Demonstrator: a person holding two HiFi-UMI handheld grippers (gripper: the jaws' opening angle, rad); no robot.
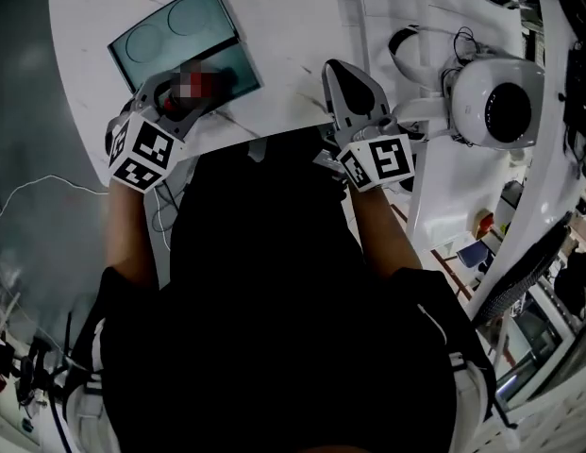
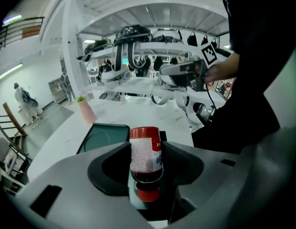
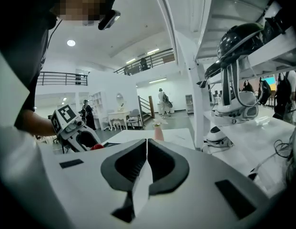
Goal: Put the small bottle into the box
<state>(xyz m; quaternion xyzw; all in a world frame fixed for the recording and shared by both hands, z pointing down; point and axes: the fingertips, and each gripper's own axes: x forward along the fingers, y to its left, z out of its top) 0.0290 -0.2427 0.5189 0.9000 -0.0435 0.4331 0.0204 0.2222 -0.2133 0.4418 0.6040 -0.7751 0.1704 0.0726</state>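
We clamp the small bottle [image 2: 145,163] in our left gripper [image 2: 147,146], angled toward the teal box [image 1: 140,43] with 2 recesses, ready for lowering in; our right gripper [image 3: 146,149], closed and empty, hangs aside.

We hold our left gripper [image 1: 206,91] tilted forward and down, its jaws clamped on either side of the small bottle [image 2: 145,151]. Our right gripper [image 1: 342,72] is well apart from it and points ahead, jaws pressed together with nothing between. Our left forearm [image 1: 132,239] and right forearm [image 1: 382,234] reach forward, bare.
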